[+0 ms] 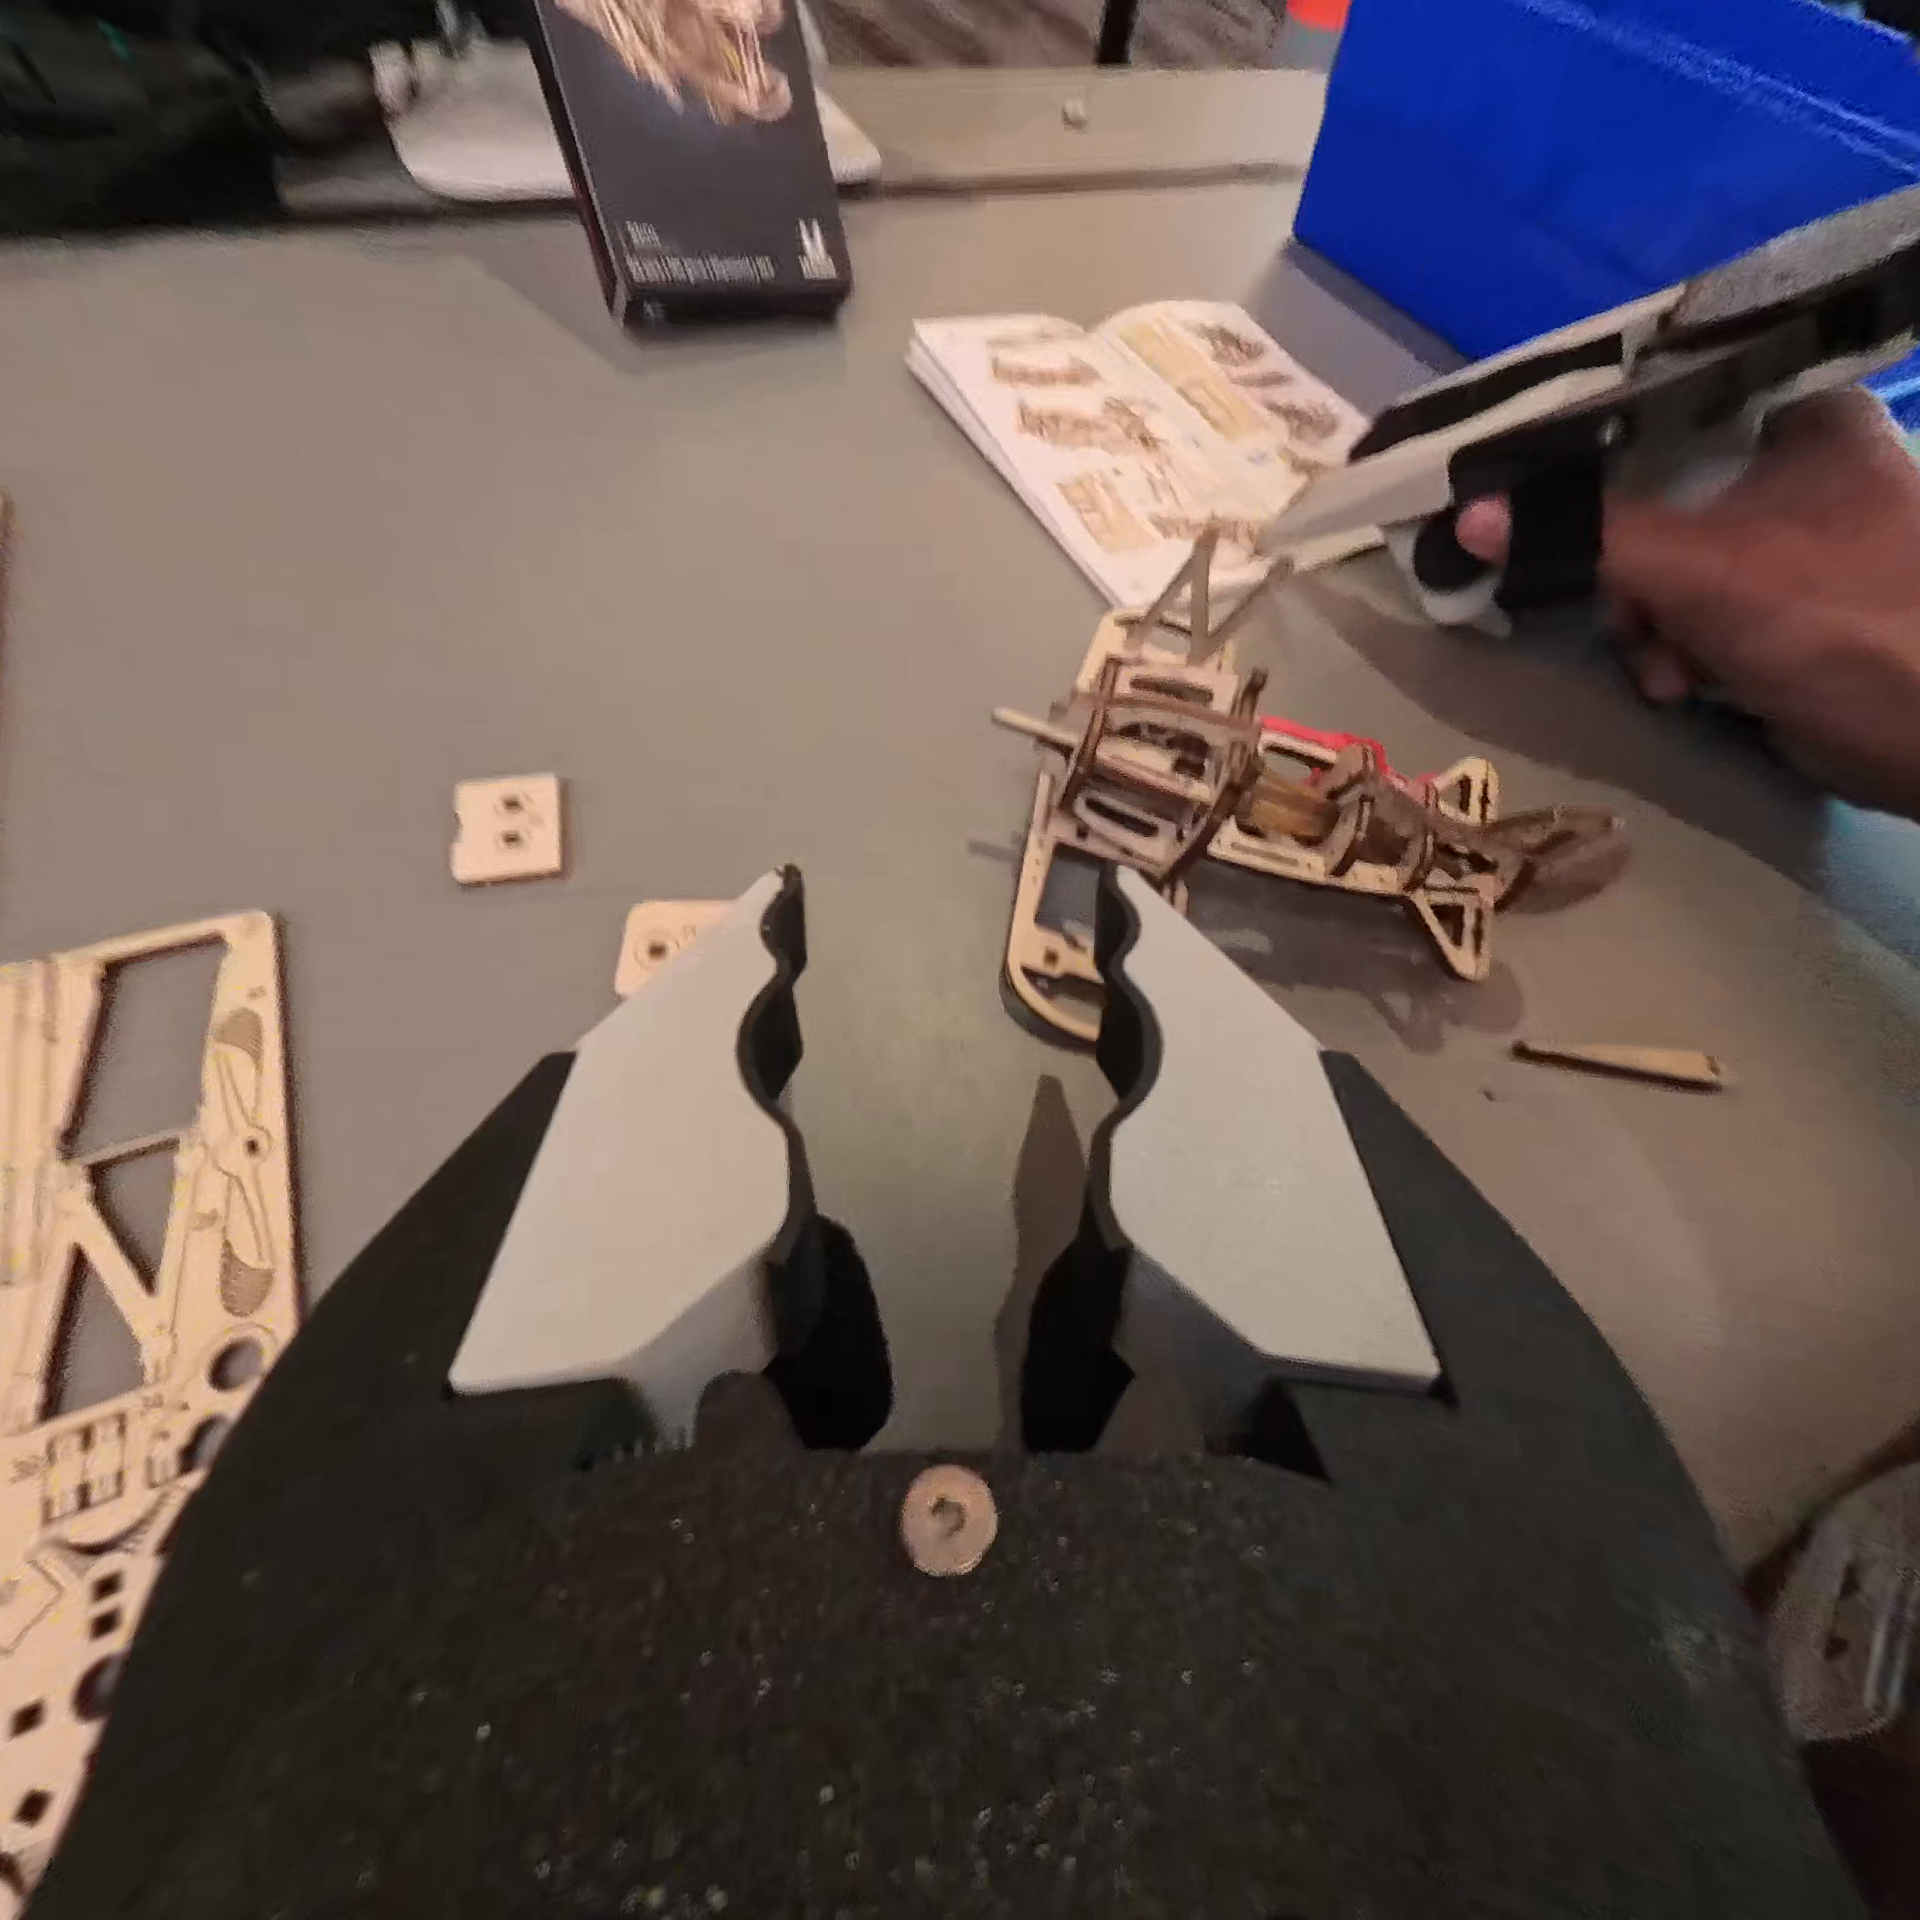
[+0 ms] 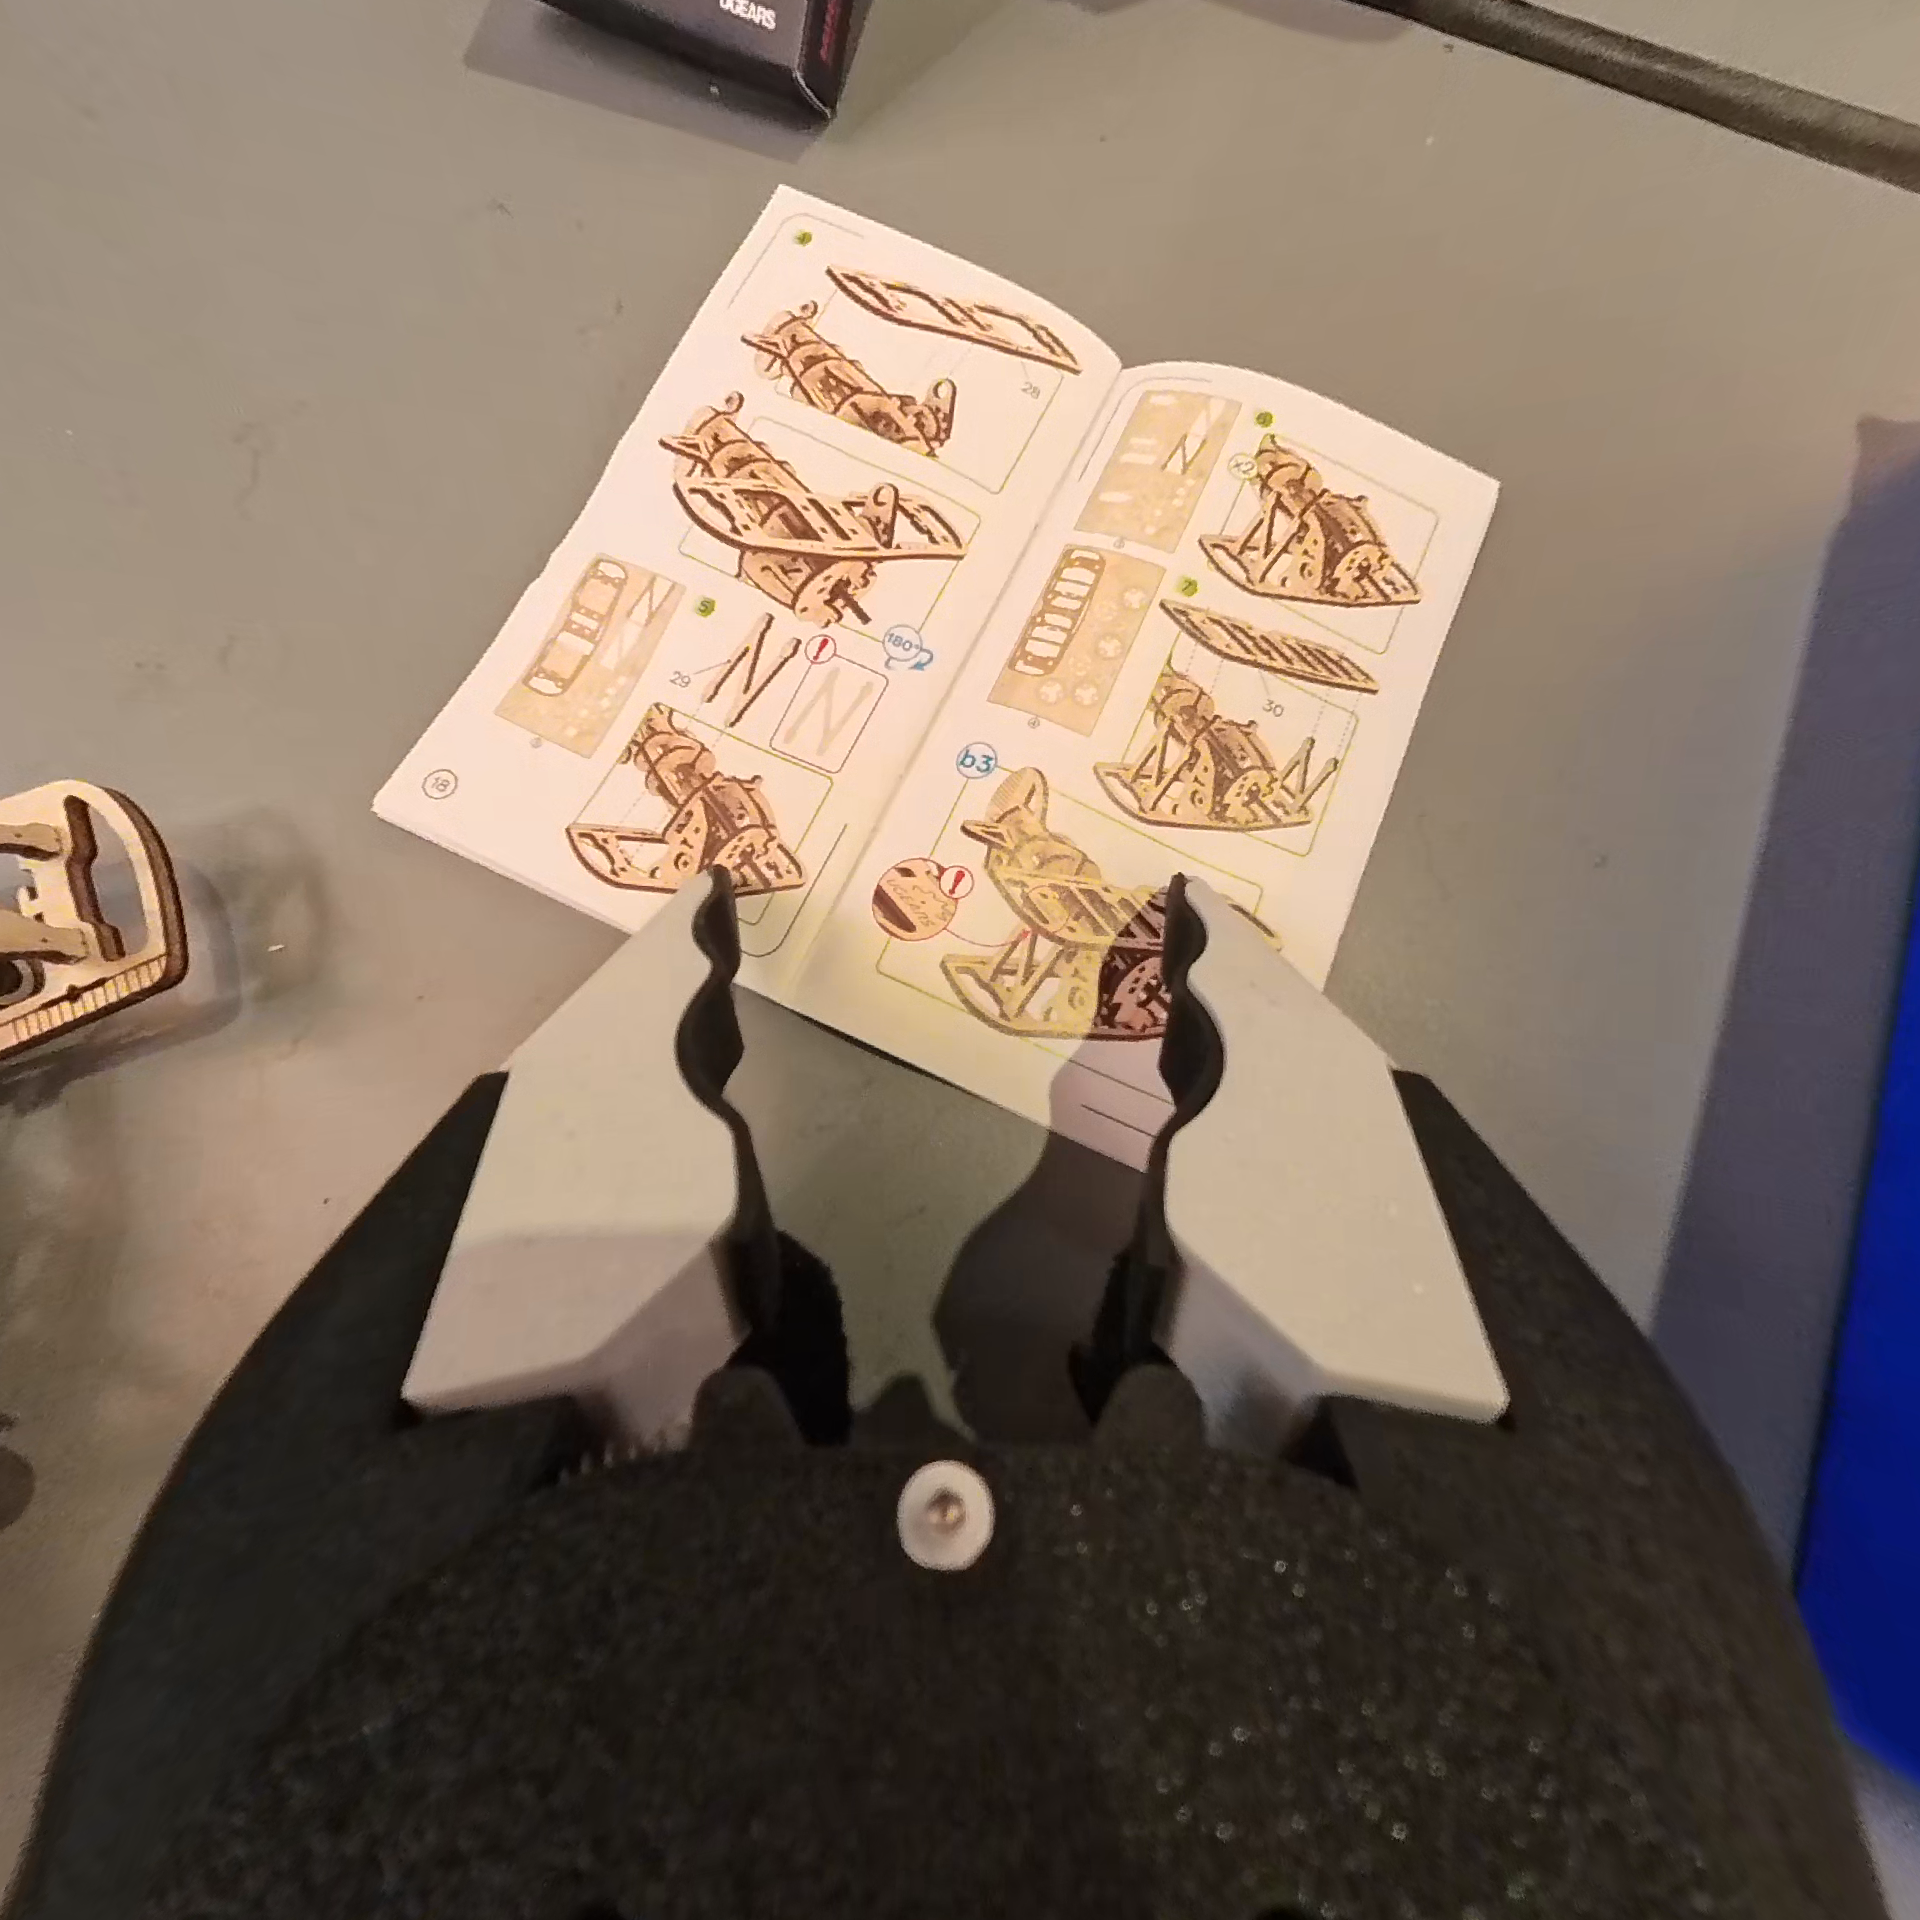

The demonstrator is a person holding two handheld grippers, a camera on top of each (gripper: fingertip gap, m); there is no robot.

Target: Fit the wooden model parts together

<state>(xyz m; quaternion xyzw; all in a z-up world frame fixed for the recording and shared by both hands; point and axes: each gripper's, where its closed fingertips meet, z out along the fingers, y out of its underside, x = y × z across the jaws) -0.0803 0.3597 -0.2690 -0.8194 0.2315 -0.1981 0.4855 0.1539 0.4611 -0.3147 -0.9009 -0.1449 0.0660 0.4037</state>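
Lying on the grey counter (image 1: 520,582), the wooden plane model (image 1: 1247,821) stretches its long axis from left to right in the left wrist view, its round ribbed nose with a protruding dowel toward the left and its tail fins toward the right. A flat wing plate sits under the body and runs across that axis, one rounded tip nearer the camera. An N-shaped strut (image 1: 1195,613) stands upright on the far wing end (a red band shows along the fuselage).

The left gripper (image 1: 951,904) hovers with its jaws parted by a moderate gap and nothing between them; the model lies just beyond and to the right of the right fingertip, whose tip overlaps the near wing tip in the view. The right gripper (image 1: 1288,551), gripped by a hand (image 1: 1766,644), points its tips down at the strut; from there I cannot tell contact. In its own view the right gripper (image 2: 940,894) has its jaws wide apart and empty, over the open instruction booklet (image 2: 935,582), with the model's wing edge (image 2: 94,925) at the far left.

Thin laser-cut plywood makes up everything: a punched-out parts sheet (image 1: 145,1195), a small square piece (image 1: 509,831), a loose strip (image 1: 1616,1065). A dark box (image 1: 707,156) and a blue bin (image 1: 1590,135) stand behind.
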